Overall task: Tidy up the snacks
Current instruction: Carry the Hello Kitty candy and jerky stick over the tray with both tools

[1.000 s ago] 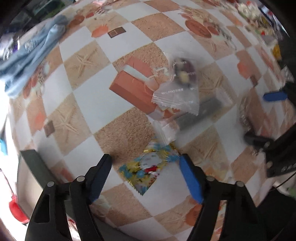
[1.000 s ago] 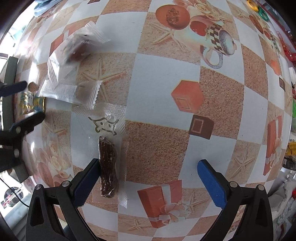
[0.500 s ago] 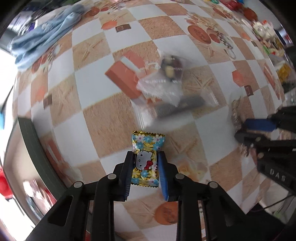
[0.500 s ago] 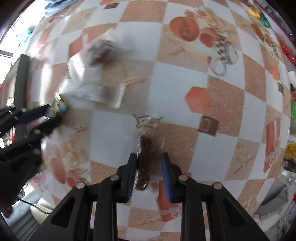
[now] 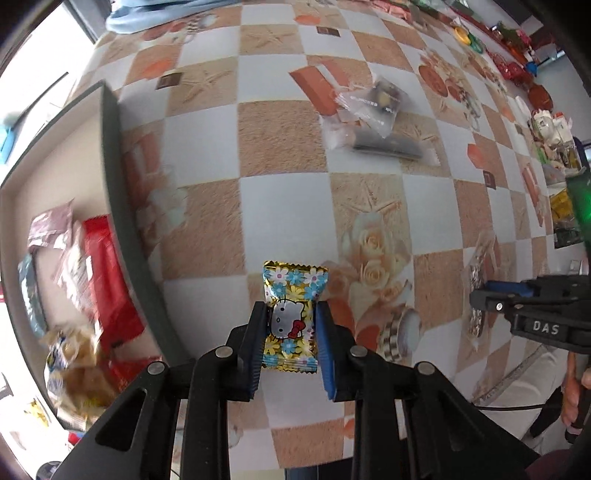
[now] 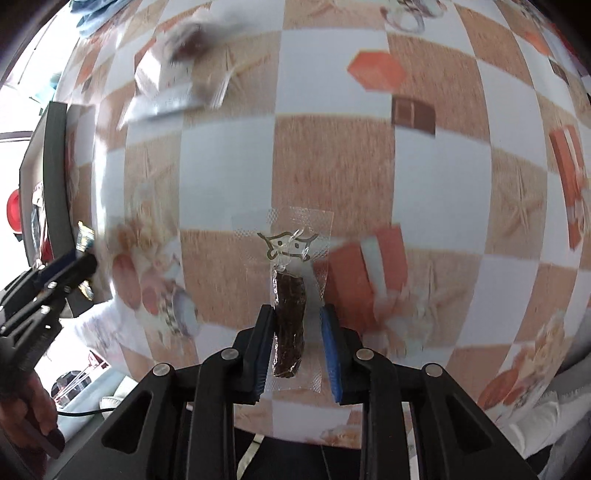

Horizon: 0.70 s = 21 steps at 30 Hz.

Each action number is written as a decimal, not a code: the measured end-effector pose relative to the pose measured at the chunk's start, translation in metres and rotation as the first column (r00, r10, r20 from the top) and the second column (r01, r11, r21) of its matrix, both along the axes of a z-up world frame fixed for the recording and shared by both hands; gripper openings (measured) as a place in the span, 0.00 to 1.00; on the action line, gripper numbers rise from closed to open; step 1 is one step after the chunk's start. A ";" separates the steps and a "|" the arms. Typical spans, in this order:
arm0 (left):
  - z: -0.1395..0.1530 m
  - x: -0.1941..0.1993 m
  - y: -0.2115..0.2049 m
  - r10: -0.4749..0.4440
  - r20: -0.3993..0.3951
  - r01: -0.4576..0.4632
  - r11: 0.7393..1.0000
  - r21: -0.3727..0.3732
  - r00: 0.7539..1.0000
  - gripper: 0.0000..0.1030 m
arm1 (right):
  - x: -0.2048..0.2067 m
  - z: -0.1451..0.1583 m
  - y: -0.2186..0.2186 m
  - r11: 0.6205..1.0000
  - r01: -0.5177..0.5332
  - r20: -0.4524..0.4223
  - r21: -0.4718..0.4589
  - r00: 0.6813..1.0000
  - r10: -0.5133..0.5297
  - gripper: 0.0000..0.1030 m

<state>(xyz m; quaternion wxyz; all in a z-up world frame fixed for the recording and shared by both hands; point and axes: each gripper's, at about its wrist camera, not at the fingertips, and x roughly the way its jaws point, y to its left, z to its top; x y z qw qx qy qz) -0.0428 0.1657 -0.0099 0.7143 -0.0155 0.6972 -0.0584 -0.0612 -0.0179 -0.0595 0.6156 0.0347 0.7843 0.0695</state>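
"DAS" on right hand-held gripper (image 5: 480, 295)

Table surface and surroundings, seen from above.
A glossy checked tablecloth (image 5: 280, 140) in white and sandy-tan squares, printed with starfish, roses and orange gift boxes, covers the table; a crumpled pale-blue cloth (image 5: 147, 11) lies far left; bright daylight enters left.

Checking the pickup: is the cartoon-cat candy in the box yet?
Out. The candy is clamped in the left tongs, beside the box.

Glossy foil candy wrapper (image 5: 291, 314); clear crinkly plastic jerky packet (image 6: 291, 295); tablecloth (image 5: 280, 147) seemingly smooth vinyl.
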 end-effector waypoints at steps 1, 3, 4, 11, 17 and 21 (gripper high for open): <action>0.002 -0.003 0.002 0.006 0.005 -0.006 1.000 -0.002 1.000 0.28 | -0.003 0.000 0.000 1.000 0.004 -0.004 0.002 1.000 -0.004 0.27; 0.008 -0.007 0.010 0.016 0.018 -0.016 1.000 -0.001 1.000 0.28 | -0.007 -0.001 0.001 1.000 0.012 -0.013 0.003 1.000 -0.012 0.27; 0.008 -0.005 0.011 0.020 0.023 -0.020 1.000 0.002 1.000 0.28 | -0.010 0.000 0.004 1.000 0.011 -0.013 0.003 1.000 -0.011 0.27; 0.027 -0.004 0.024 0.055 0.062 -0.054 0.998 -0.016 0.997 0.28 | -0.013 0.011 0.044 0.999 -0.045 0.009 -0.004 0.999 0.045 0.27; 0.059 -0.016 0.063 0.107 0.098 -0.106 0.994 -0.021 0.989 0.28 | -0.009 0.030 0.083 0.993 -0.114 0.037 -0.008 0.993 0.114 0.27; 0.059 -0.013 0.078 0.148 0.120 -0.148 0.989 -0.004 0.982 0.28 | -0.005 0.035 0.111 0.987 -0.161 0.052 -0.009 0.985 0.162 0.27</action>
